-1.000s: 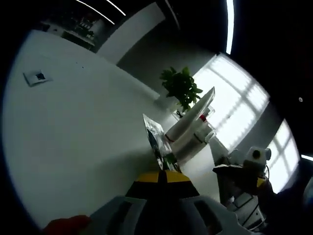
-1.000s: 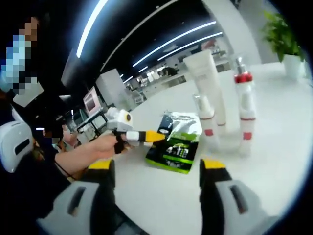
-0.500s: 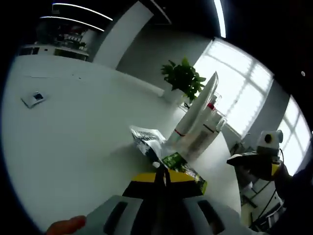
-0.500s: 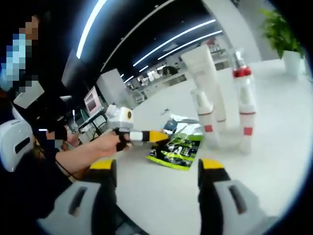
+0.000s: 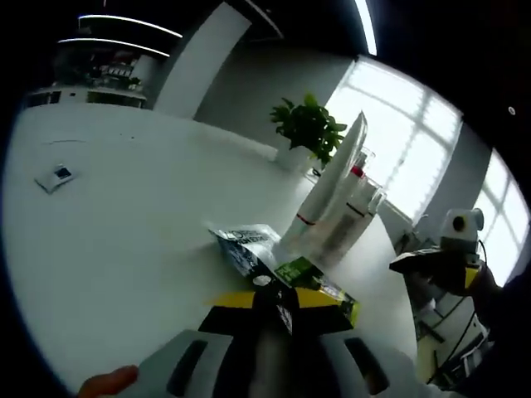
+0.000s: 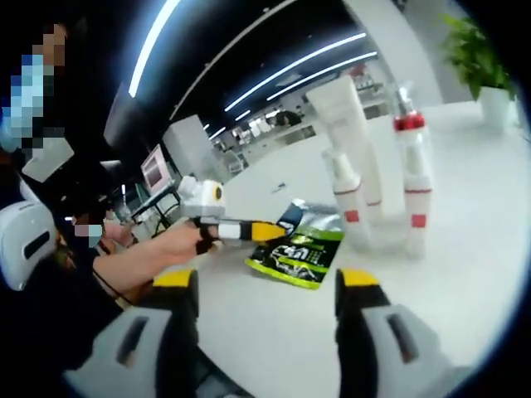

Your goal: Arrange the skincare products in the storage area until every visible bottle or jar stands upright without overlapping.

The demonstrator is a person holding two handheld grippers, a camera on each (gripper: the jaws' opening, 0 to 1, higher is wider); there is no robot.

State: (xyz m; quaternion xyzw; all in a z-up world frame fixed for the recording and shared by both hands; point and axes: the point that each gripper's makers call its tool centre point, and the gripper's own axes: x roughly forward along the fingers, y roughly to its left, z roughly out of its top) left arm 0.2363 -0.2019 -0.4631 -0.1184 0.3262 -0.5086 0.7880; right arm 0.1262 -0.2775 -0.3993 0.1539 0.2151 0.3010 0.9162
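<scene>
While its lettering stays illegible, left tool (image 6: 278, 231) pinches green sachet (image 6: 299, 254).

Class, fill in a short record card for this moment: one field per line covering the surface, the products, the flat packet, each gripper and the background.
surface: white table
standing products: tall white tube, small white bottle, red-collared pump bottle, all upright and close together
flat packet: green and black sachet, lying on the table
left gripper: jaws shut on the sachet's edge
right gripper: open, holding nothing, short of the products
background: potted plant, windows
</scene>
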